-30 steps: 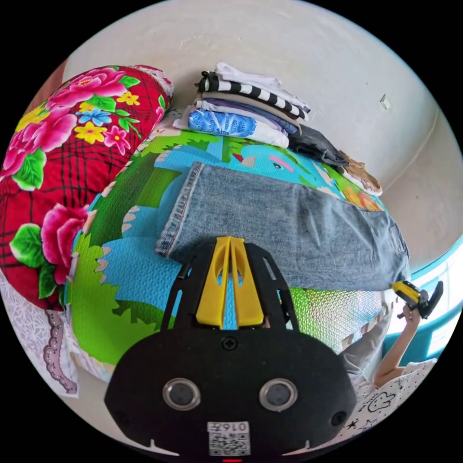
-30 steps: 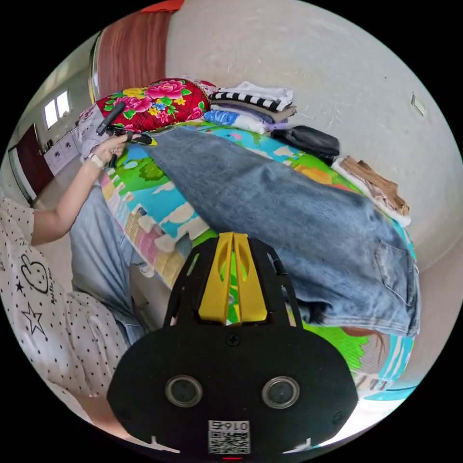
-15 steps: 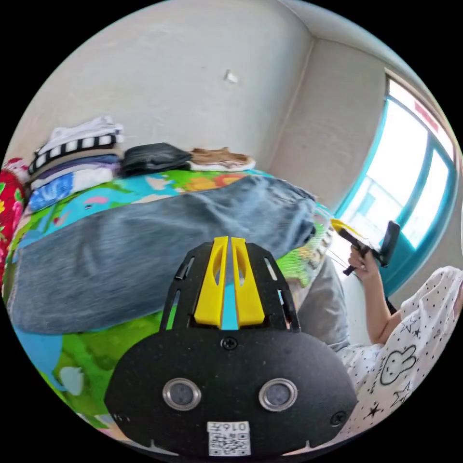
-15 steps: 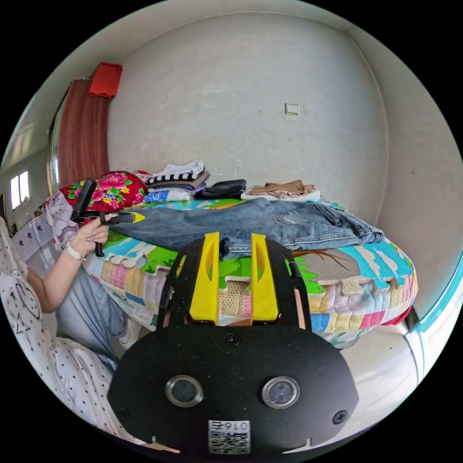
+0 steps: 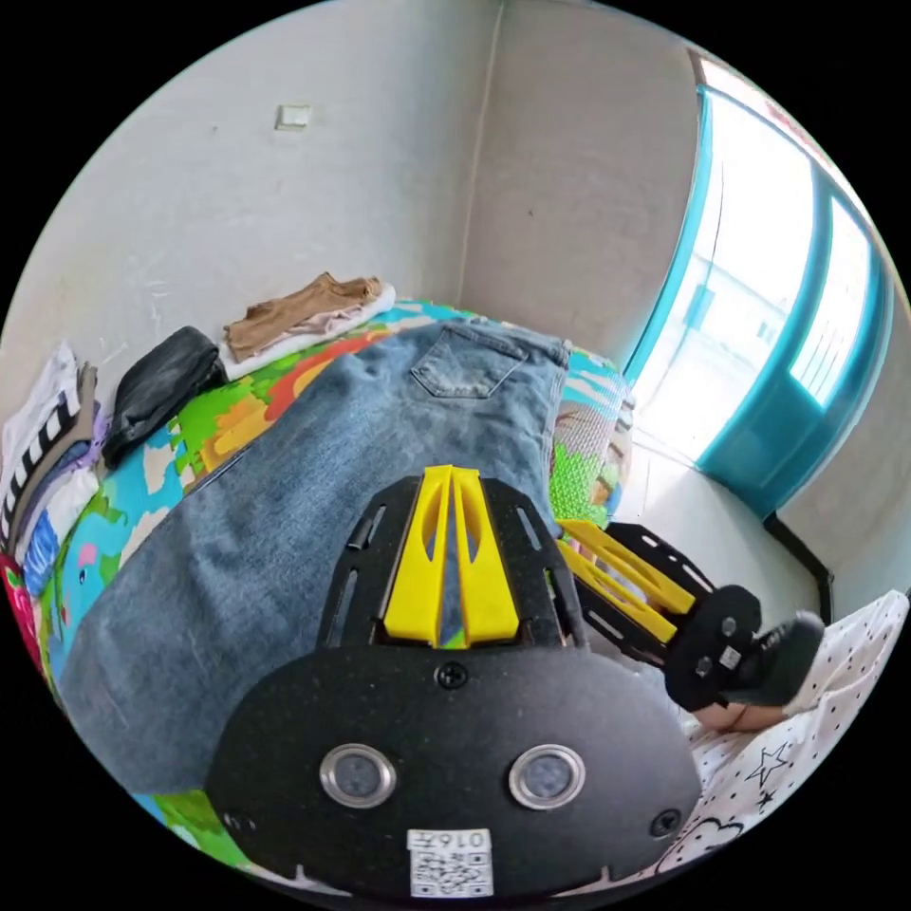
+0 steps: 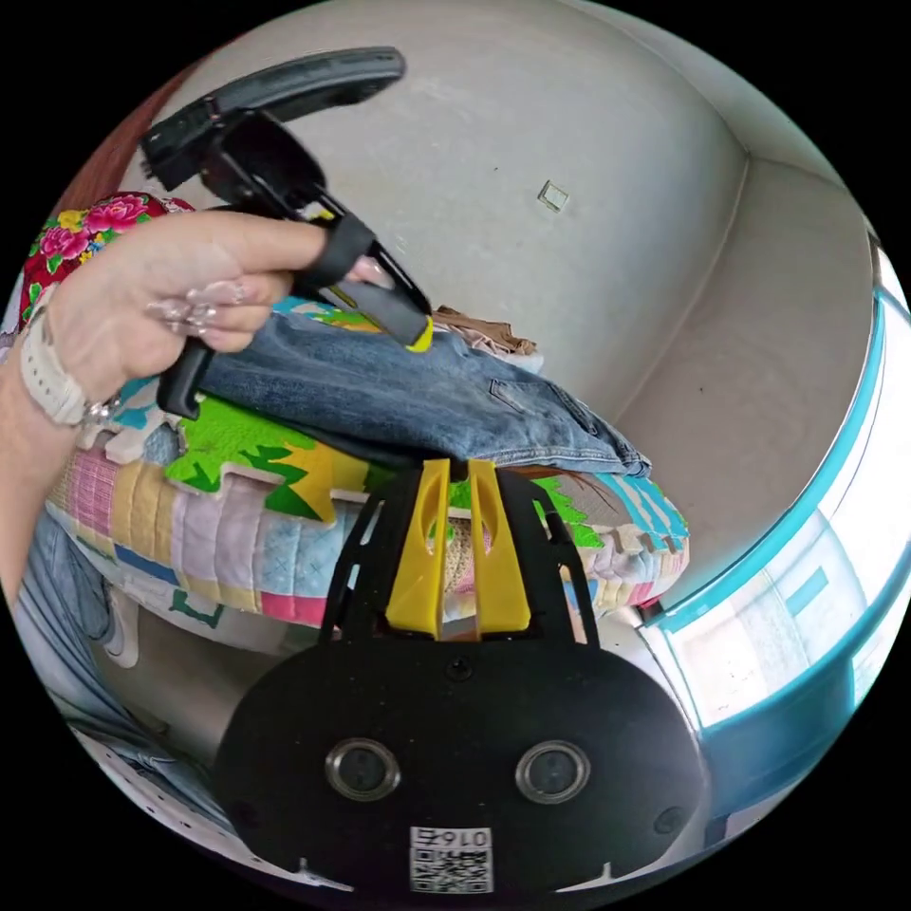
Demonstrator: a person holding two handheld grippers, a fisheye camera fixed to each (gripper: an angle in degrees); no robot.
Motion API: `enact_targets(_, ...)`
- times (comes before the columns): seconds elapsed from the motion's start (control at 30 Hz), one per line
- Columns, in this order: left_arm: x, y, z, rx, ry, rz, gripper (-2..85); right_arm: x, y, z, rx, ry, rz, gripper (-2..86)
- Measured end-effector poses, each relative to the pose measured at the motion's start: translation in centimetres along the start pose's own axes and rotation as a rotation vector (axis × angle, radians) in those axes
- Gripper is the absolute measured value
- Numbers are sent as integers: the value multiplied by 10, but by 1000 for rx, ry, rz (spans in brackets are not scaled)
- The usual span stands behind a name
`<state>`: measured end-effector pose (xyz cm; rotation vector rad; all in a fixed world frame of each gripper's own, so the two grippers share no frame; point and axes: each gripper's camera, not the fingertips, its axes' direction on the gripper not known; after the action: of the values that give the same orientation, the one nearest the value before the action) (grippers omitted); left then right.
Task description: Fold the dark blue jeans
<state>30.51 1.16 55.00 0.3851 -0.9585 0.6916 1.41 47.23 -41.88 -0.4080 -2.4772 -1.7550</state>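
Observation:
The blue jeans [image 5: 285, 531] lie folded lengthwise along the play mat, back pocket up at the far end. My left gripper [image 5: 452, 472] is shut over the middle of the jeans with nothing visible between its jaws. In the right gripper view a hand [image 6: 180, 294] holds that left gripper [image 6: 420, 334], its tip just above the jeans [image 6: 399, 399]. My right gripper [image 6: 458, 465] stands slightly open at the jeans' near edge, holding nothing. In the left gripper view the right gripper [image 5: 567, 536] sits just right of my left one.
A colourful foam mat [image 5: 228, 418] covers the bed. Along the wall lie a stack of folded clothes [image 5: 38, 455], a black garment [image 5: 157, 389] and a tan garment [image 5: 304, 308]. A floral pillow [image 6: 85, 218] lies at the head, and a teal-framed window [image 5: 778, 313] stands beyond the foot.
The left gripper has travelled from the hem end toward the waist end, staying shut. The right gripper opened wide, then narrowed to a small gap. The two grippers now sit close together.

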Motion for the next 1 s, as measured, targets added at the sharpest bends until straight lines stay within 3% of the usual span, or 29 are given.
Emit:
enact_targets(0.13, 1, -29, 42, -190, -66, 15, -10, -5, 33, 8, 21, -50, 73, 21)
enact_targets(0.27, -14, -34, 31, -134, 8, -27, -10, 15, 82, 34, 65, -266, 225, 15)
enact_targets(0.43, -8, -40, -10, 6, 149, -16, -10, -9, 115, 47, 122, -184, 143, 13)
enact_targets(0.57, 18, -46, -7, -67, 250, 71, -10, -20, 144, 67, 173, -155, 105, 9)
enact_targets(0.63, 29, -42, -8, -50, 193, 83, -10, -6, 151, 69, 197, -209, 125, 4)
enact_targets(0.77, 32, -34, -17, 19, 151, 48, -10, 77, 171, 74, 383, -119, 269, -2)
enact_targets(0.87, 37, -34, -29, 45, 180, 77, -10, 156, 167, 116, 317, -48, 384, -1)
enact_targets(1.0, 37, -41, -16, -11, 198, 81, -10, 239, 134, 206, 132, -229, 396, -1)
